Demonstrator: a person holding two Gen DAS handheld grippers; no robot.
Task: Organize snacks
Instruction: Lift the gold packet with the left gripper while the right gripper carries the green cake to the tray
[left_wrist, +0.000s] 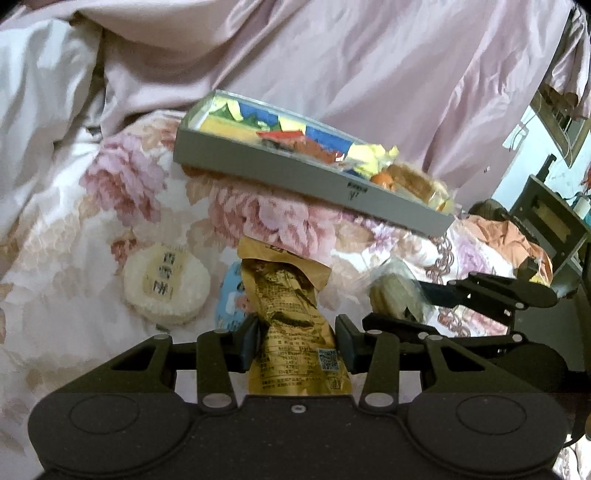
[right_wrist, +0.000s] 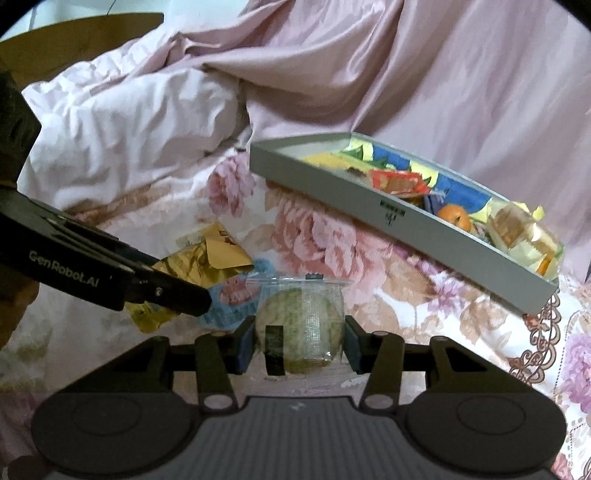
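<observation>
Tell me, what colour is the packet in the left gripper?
Gold packet with dark print, clearest in the left wrist view.

The gold packet (left_wrist: 291, 317) hides most of the blue packet (left_wrist: 231, 299).

The bedspread (right_wrist: 314, 236) is showing pink and mauve peonies on white, while the quilt (right_wrist: 443, 74) behind it is glowing plain dusty pink. The tray (right_wrist: 332, 184) is looking flat grey, with yellow, blue, red and orange wrappers brightening its inside. Near the bedspread's front edge, a gold packet (left_wrist: 291, 314) with dark print is gleaming, a round white cake (left_wrist: 166, 288) is showing grey characters, a pale green cake (right_wrist: 299, 325) is sitting in clear film, and a light blue wrapper (right_wrist: 232, 299) is peeking out.
</observation>
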